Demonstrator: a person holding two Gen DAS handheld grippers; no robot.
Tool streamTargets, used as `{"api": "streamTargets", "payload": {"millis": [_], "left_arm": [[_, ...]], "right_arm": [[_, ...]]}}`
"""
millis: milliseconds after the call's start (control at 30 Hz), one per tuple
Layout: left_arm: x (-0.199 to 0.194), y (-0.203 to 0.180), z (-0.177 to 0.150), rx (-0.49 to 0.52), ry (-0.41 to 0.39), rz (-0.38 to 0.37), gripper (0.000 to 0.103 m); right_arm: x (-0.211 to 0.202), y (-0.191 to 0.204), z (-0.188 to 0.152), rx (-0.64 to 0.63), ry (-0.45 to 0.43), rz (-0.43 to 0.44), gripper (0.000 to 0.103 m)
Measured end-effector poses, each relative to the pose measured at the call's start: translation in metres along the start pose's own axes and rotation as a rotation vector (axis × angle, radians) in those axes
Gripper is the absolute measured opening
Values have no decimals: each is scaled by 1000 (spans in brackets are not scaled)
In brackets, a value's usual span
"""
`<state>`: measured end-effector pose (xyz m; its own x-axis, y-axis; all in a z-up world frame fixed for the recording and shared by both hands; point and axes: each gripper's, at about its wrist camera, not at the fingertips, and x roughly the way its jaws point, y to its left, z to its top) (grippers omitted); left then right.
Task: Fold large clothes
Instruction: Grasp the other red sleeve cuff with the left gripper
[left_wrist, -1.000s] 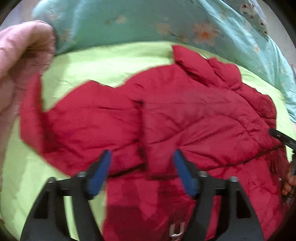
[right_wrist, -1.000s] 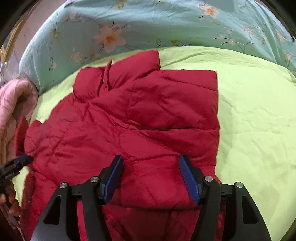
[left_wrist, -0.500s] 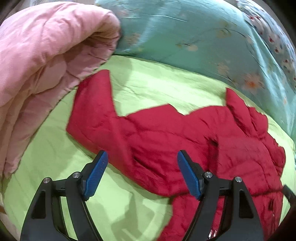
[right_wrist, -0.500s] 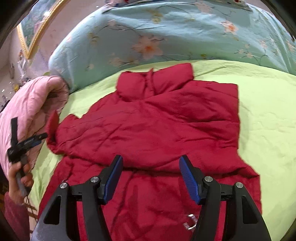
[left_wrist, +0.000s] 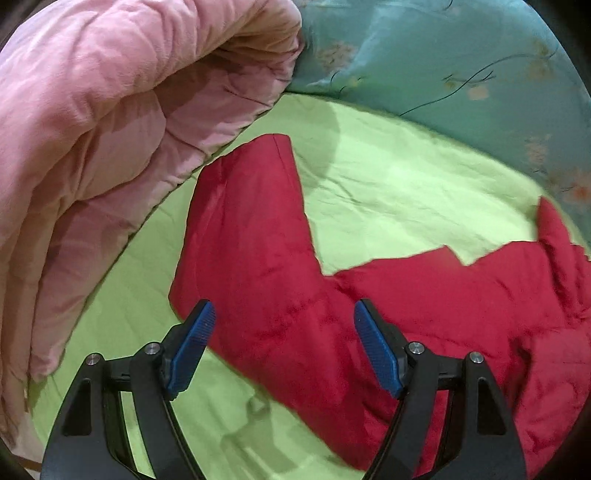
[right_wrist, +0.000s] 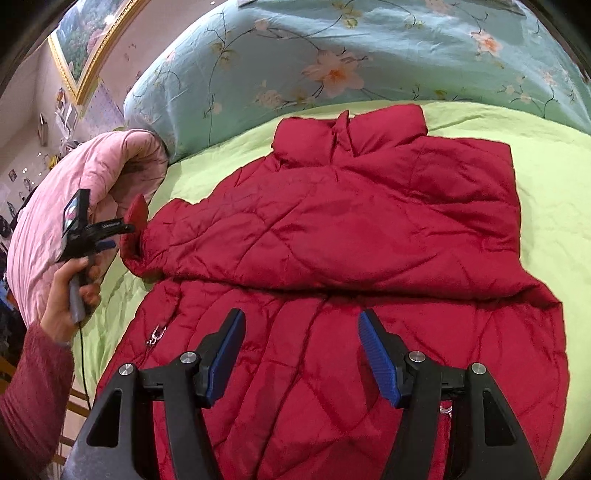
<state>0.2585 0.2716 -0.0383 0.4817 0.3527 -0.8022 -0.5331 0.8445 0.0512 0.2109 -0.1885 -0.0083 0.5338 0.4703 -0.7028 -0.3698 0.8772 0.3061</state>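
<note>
A red quilted puffer jacket (right_wrist: 332, 236) lies flat on the green bed sheet (right_wrist: 546, 177), collar toward the pillows. One sleeve is folded across its chest. The other sleeve (left_wrist: 247, 236) lies spread out to the left toward the pink quilt. My left gripper (left_wrist: 284, 328) is open and empty, just above that sleeve near the shoulder. It also shows in the right wrist view (right_wrist: 110, 232) at the sleeve's cuff. My right gripper (right_wrist: 301, 339) is open and empty above the jacket's lower front, near the zip.
A rolled pink quilt (left_wrist: 103, 140) lies along the bed's left side, touching the sleeve's end. A teal floral duvet (right_wrist: 332, 55) is bunched along the head of the bed. A framed picture (right_wrist: 88, 40) hangs on the wall at the far left.
My left gripper has swung left from the jacket's body to the spread sleeve. My right gripper has pulled back from the folded sleeve, so more of the jacket shows. Both stayed open.
</note>
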Motion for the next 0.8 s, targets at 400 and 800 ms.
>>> {"api": "streamTargets", "payload": {"millis": [400, 800], "left_arm": [[-1, 23, -3, -93, -74, -103, 8], [-62, 9, -25, -177, -158, -360, 8]], "right_arm": [[-1, -7, -2, 22, -4, 6, 65], [-1, -6, -2, 36, -5, 24, 65]]}}
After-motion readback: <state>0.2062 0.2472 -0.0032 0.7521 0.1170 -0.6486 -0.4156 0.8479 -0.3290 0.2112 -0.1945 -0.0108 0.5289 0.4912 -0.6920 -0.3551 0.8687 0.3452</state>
